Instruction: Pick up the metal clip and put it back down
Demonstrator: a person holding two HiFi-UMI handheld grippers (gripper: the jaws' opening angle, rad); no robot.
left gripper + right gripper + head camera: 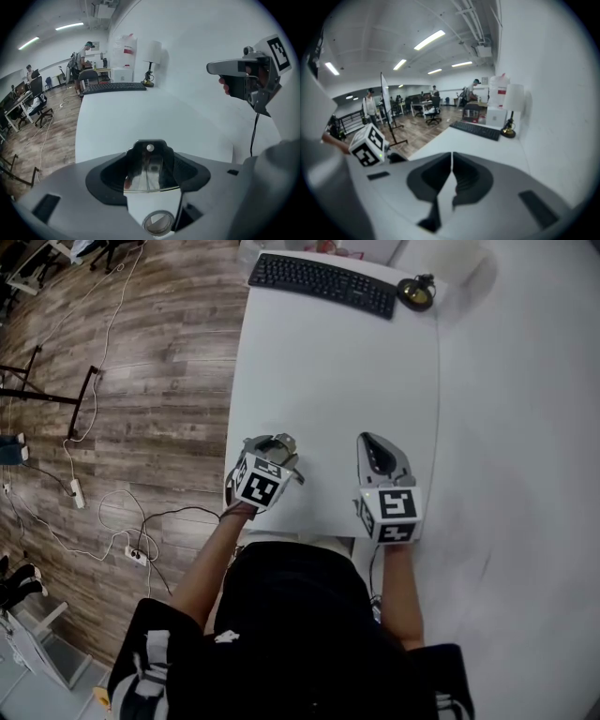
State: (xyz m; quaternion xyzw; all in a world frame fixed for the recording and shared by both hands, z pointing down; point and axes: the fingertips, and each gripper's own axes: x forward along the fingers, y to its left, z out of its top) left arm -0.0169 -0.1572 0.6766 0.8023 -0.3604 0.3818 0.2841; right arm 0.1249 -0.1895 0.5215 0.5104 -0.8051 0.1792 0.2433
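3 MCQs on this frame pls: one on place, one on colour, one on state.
1. Where is the keyboard?
A. at the far end of the table
B. on the floor
C. on a chair

2. What colour is the table top?
A. black
B. white
C. wood brown

3. How do the right gripper's jaws stand?
A. wide apart
B. clamped on a pen
C. together, nothing between them

Answers:
1 A: the keyboard lies along the far edge, next to the lamp base.
2 B: the top is plain white; only the floor is wood.
3 C: its jaws meet empty, while the left gripper is the one holding the metal clip.
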